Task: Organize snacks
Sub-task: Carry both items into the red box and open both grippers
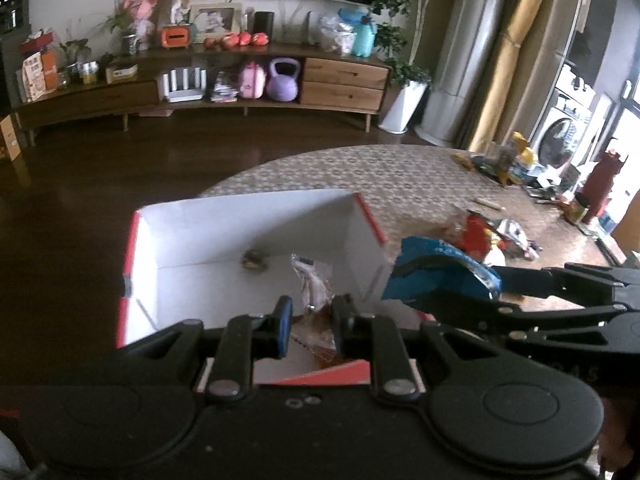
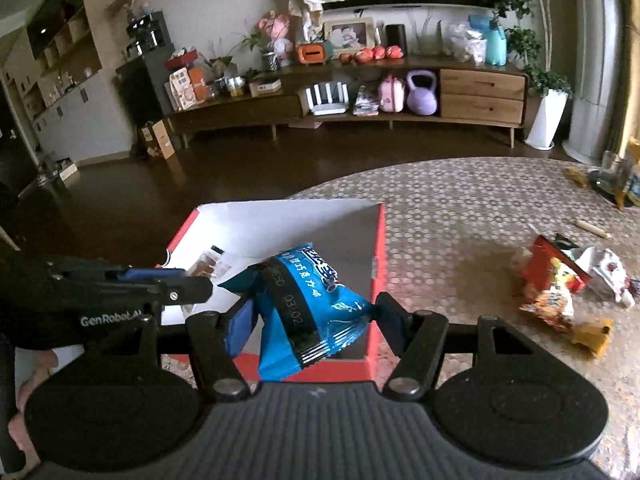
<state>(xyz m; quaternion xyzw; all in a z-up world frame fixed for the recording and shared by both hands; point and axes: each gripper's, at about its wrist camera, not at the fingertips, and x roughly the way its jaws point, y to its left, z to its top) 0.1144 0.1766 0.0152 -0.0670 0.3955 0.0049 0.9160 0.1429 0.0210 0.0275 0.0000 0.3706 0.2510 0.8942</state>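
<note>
A red box with a white inside [image 1: 224,236] stands on the table; it also shows in the right wrist view [image 2: 378,248]. My left gripper [image 1: 308,328] is over the box, its fingers either side of a clear-wrapped brown snack [image 1: 316,284] without clearly pinching it. A small dark snack [image 1: 253,260] lies at the box's back. My right gripper [image 2: 316,320] is shut on a blue snack packet [image 2: 308,300] and holds it above the box's right front corner; it also shows in the left wrist view [image 1: 436,272]. More snack packets [image 2: 560,280] lie on the table to the right.
The table has a patterned cloth [image 2: 460,200]. Bottles and clutter [image 1: 520,164] stand at its far right. A wooden stick [image 2: 592,228] lies behind the loose snacks. A long low cabinet [image 1: 200,92] stands across the dark floor.
</note>
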